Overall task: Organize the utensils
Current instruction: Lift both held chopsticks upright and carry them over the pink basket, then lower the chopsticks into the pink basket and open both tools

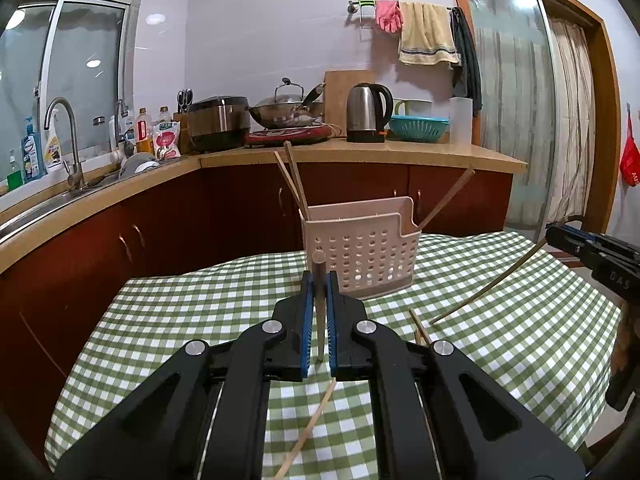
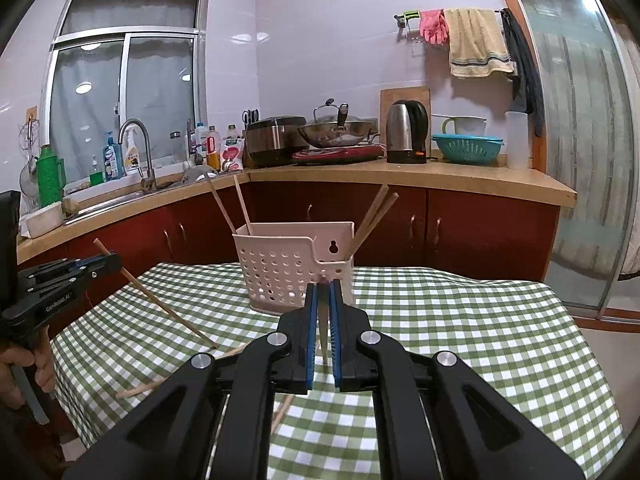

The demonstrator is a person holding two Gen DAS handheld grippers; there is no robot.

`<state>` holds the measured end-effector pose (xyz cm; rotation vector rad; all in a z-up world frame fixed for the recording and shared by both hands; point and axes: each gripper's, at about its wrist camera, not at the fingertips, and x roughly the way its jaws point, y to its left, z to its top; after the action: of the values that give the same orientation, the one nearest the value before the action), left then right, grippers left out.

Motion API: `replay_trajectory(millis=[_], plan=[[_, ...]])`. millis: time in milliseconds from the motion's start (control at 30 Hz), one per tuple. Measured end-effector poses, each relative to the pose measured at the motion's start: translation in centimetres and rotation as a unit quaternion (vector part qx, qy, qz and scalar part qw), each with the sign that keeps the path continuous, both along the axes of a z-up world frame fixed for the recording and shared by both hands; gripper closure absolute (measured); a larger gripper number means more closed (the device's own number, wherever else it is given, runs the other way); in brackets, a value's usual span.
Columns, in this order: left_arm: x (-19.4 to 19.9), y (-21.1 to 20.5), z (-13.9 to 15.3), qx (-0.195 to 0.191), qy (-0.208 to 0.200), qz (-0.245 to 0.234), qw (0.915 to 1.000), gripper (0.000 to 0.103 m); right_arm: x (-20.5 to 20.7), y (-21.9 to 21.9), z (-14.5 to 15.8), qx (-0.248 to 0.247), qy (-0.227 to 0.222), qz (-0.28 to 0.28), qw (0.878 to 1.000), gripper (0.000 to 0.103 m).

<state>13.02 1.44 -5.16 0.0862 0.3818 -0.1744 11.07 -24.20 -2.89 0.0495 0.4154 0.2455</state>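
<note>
The left hand-held gripper [image 1: 319,280] sits low in the centre of its own view, blue pads [image 1: 307,320] clamped on a chopstick [image 1: 319,304] that stands nearly upright between them. In the right wrist view this chopstick slants from the gripper at the left edge down to the green checked tabletop [image 2: 460,320]. The right hand-held gripper [image 2: 323,292] is likewise closed on a second chopstick [image 2: 323,336], gripped between its pads at the centre of the frame. Just beyond both grippers, in mid-frame, stands a pale perforated utensil basket [image 1: 360,256] on the tabletop, with two chopsticks [image 1: 294,180] leaning out on its left side and others [image 2: 376,212] on its right. More loose chopsticks [image 1: 308,432] lie on the cloth below and beside the grippers.
</note>
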Motion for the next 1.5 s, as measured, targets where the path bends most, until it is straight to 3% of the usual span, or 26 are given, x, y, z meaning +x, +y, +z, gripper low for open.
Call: replay_trajectory(millis=[400,767,1167,1500], plan=[[2.8,0.6,1.5,-0.027,0.002,-0.007,0.9996,0.096,2.1,0.6,1.4,0.005,-0.014,0.003,1.000,0.096],[3.3,0.3,5.3,-0.040,-0.030,-0.022,0.9985,0.096,2.9,0.5,4.0,0.017,-0.038,0.013,0.999,0.096],[5.3,-1.1,12.0,-0.054,-0.112,-0.038,0.9915,0.096,5.1,0.5,9.3,0.031,-0.103,0.024,0.994,0.096],[9.9,-2.5,15.2,-0.071,-0.155,-0.028,0.9850,0.096,9.0,1.0,10.9,0.023,-0.134,0.021,0.990,0.096]])
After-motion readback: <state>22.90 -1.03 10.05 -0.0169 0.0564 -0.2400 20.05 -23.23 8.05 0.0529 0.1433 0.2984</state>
